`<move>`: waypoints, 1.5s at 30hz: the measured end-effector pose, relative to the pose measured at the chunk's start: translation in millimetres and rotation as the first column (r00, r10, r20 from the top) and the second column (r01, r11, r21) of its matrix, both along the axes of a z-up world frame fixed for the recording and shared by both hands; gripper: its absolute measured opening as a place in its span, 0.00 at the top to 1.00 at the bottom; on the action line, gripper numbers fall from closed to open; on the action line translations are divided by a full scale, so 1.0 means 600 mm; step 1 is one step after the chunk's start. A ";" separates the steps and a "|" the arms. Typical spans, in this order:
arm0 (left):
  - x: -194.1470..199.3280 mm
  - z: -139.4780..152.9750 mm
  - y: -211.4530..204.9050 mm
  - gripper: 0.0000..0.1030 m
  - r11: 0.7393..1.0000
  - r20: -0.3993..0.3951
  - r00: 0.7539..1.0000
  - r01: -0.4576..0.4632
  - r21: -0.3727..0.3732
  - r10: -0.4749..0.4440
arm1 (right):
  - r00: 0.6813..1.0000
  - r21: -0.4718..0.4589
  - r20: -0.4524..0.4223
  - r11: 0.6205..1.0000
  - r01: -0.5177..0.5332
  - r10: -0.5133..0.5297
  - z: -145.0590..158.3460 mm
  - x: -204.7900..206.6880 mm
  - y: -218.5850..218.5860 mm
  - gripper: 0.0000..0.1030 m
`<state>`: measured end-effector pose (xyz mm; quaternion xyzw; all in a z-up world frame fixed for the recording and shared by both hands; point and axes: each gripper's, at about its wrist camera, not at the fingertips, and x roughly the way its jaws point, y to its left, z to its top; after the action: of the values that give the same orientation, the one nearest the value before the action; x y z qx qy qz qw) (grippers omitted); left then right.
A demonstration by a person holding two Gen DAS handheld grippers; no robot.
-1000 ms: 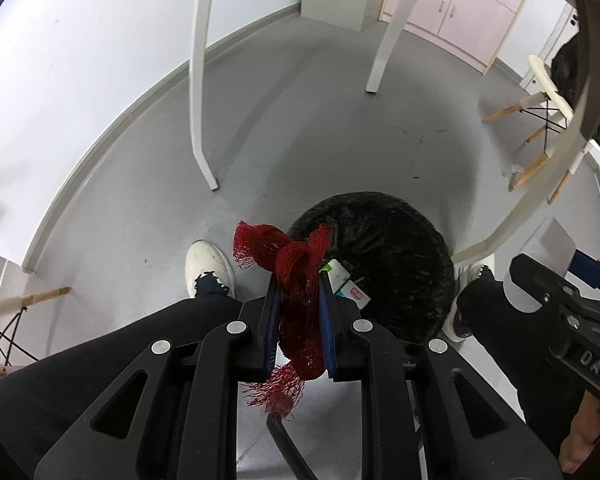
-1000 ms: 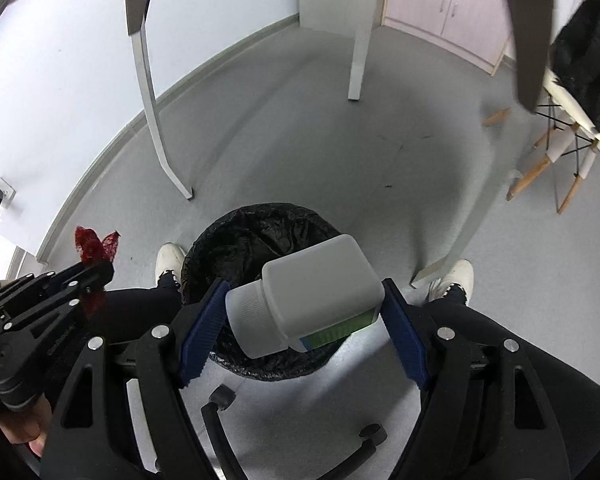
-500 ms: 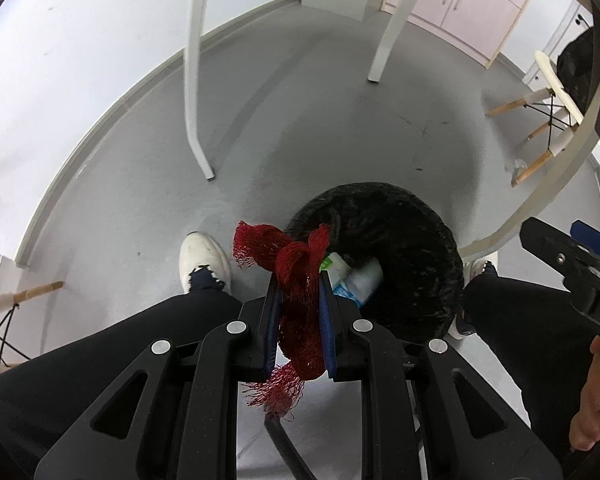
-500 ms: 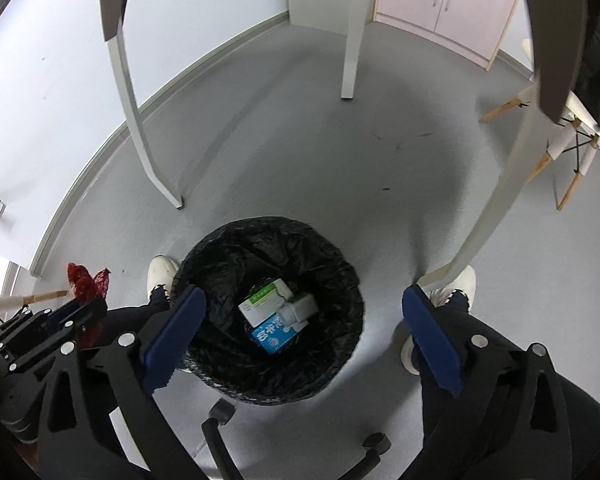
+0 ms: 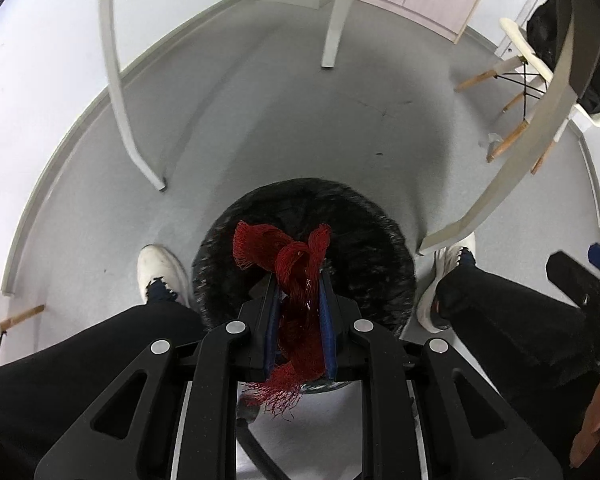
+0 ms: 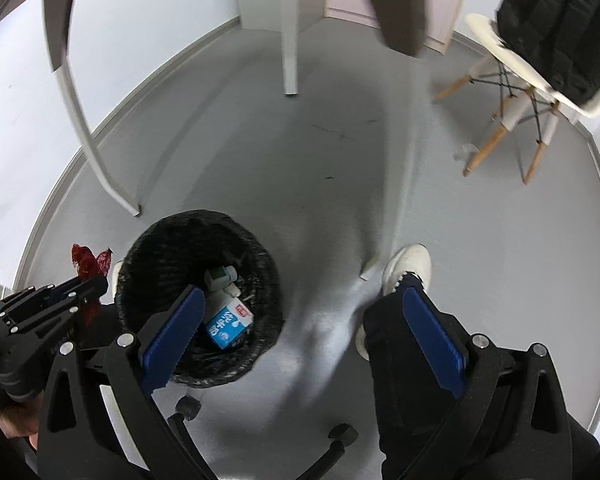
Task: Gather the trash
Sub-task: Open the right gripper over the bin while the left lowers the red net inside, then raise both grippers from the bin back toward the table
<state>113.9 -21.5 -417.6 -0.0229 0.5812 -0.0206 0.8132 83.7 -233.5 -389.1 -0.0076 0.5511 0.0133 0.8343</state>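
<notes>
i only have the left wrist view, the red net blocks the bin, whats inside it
Observer: In the right wrist view the bin holds a blue and white carton and a white bottle.
Operator: is my right gripper holding anything
Observer: No. The right gripper is wide open, nothing between its pads.
Operator: where is it relative to the bin
Observer: Its view centres on the floor beside the bin; only one pad overlaps the rim. The left gripper, shut on the red net, is over the bin.
</notes>
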 end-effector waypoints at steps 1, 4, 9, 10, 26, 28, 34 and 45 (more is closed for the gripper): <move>0.003 0.000 -0.007 0.83 1.000 0.001 1.000 0.004 -0.001 -0.004 | 1.000 0.002 -0.001 1.000 0.009 -0.009 -0.002 -0.001 -0.007 0.08; 0.011 -0.001 -0.022 0.82 1.000 0.002 1.000 0.009 -0.005 -0.009 | 1.000 0.002 -0.002 1.000 0.024 -0.024 -0.002 -0.005 -0.029 0.08; 0.022 -0.004 -0.038 0.75 1.000 0.016 1.000 0.012 0.022 -0.012 | 0.999 0.012 -0.011 0.999 0.041 -0.041 -0.010 -0.006 -0.050 0.08; 0.024 -0.005 -0.042 0.74 1.000 0.017 1.000 0.012 0.027 -0.013 | 0.999 0.016 -0.013 0.999 0.043 -0.043 -0.012 -0.006 -0.054 0.08; 0.017 0.004 -0.029 0.15 0.998 0.036 0.999 -0.032 0.058 0.030 | 1.000 0.048 -0.003 0.999 0.021 -0.021 -0.009 -0.004 -0.052 0.07; 0.012 0.010 -0.025 0.12 0.998 0.042 0.999 -0.036 0.056 0.034 | 1.000 0.045 -0.001 0.999 0.018 -0.018 -0.006 -0.006 -0.049 0.07; -0.012 0.044 -0.006 0.06 0.998 0.069 0.997 -0.050 0.040 0.047 | 1.000 0.036 0.013 0.999 0.012 -0.012 0.011 -0.017 -0.039 0.07; -0.093 0.138 0.020 0.06 0.998 0.139 0.989 -0.059 0.036 0.053 | 0.997 -0.001 0.077 1.000 -0.007 0.007 0.098 -0.078 -0.014 0.07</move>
<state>57.9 -9.3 -334.6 -0.0213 0.5232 0.0124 0.8518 36.7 -242.1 -330.6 -0.0105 0.5184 0.0157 0.8549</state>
